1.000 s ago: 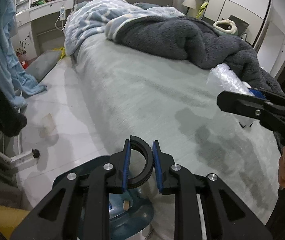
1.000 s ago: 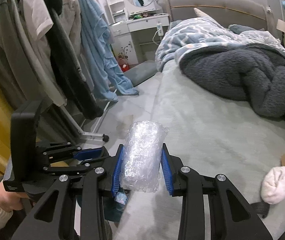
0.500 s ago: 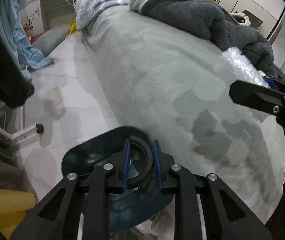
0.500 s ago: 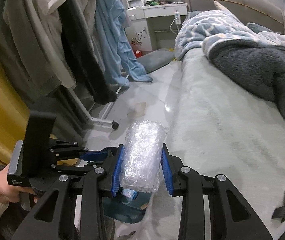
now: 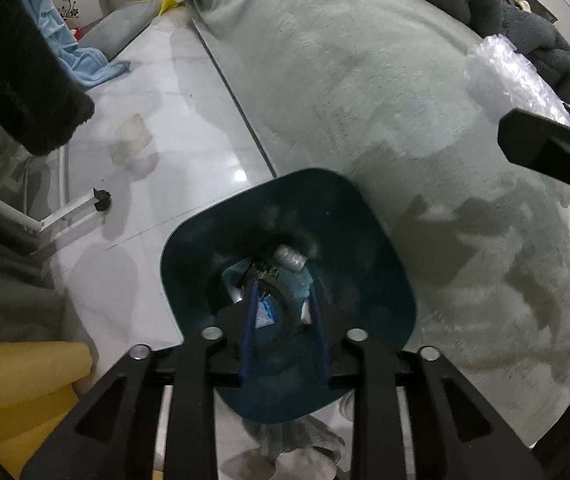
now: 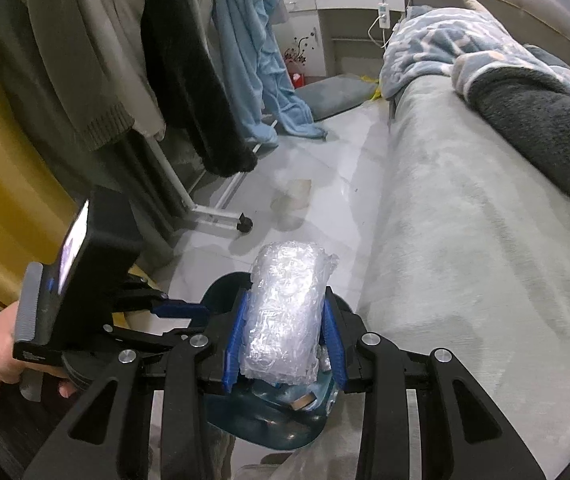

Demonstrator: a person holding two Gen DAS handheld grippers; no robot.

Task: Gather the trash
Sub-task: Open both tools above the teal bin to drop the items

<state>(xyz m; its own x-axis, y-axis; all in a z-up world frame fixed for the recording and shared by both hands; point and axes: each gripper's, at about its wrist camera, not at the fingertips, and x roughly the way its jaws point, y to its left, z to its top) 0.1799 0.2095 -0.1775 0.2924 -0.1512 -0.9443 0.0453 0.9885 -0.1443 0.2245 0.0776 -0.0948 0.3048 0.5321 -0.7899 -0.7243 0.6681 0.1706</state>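
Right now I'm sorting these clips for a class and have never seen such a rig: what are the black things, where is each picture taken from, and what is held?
There is no robot here. A person carries two black two-fingered tools, each with a fisheye camera looking along its fingers. One picture comes from the left tool, the other from the right tool. The left tool hangs over a dark teal bin on the floor beside the bed, with rubbish already inside. Its jaws are opening, with a black ring between them. The right tool is shut on a roll of bubble wrap. A clear cup lies on the floor.
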